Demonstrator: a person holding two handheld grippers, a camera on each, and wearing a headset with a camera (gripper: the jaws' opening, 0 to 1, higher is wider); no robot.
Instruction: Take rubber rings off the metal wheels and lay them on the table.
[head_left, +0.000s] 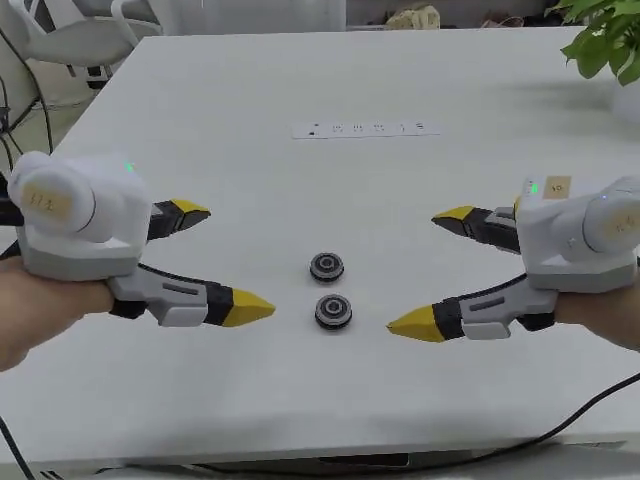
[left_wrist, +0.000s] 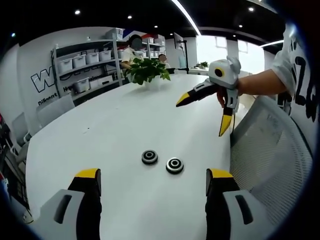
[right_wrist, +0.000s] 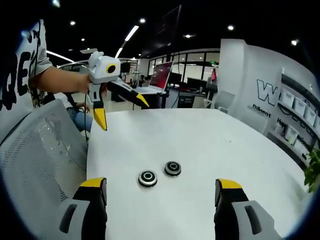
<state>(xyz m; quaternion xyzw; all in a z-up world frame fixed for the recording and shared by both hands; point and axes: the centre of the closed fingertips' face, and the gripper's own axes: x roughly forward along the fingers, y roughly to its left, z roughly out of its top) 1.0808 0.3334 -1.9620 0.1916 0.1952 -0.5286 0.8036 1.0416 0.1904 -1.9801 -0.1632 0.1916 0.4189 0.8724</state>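
Head view is showing both grippers hovering over the white table (head_left: 300, 80), tips pointing inward at each other. The left gripper (head_left: 237, 260) is sitting with jaws spread wide, nothing between them; the right gripper (head_left: 415, 270) is also gaping, gripping nothing. Two metal wheels are lying flat on the table in the gap between the two sets of tips, apart from every jaw: the far wheel (head_left: 327, 266) is sitting just beyond the near wheel (head_left: 333, 311), the two close together but not touching. Each wheel is wearing a dark ring (head_left: 319, 312) around its rim, so the rings are still on. The near wheel is lying about level with the lower tips of both grippers, slightly nearer the right one. In the left gripper view the wheels are lying ahead of the jaws, between the two yellow tips, far wheel (left_wrist: 149, 157) toward the left jaw and near wheel (left_wrist: 174, 165) toward the right jaw, with the right gripper (left_wrist: 200, 119) hanging beyond them, jaws parted. In the right gripper view the order is flipping: near wheel (right_wrist: 148, 178) toward the left jaw, far wheel (right_wrist: 172, 168) nearer centre, left gripper (right_wrist: 124, 116) beyond, also open-jawed. A socket strip (head_left: 366, 129) is lying well past both grippers.
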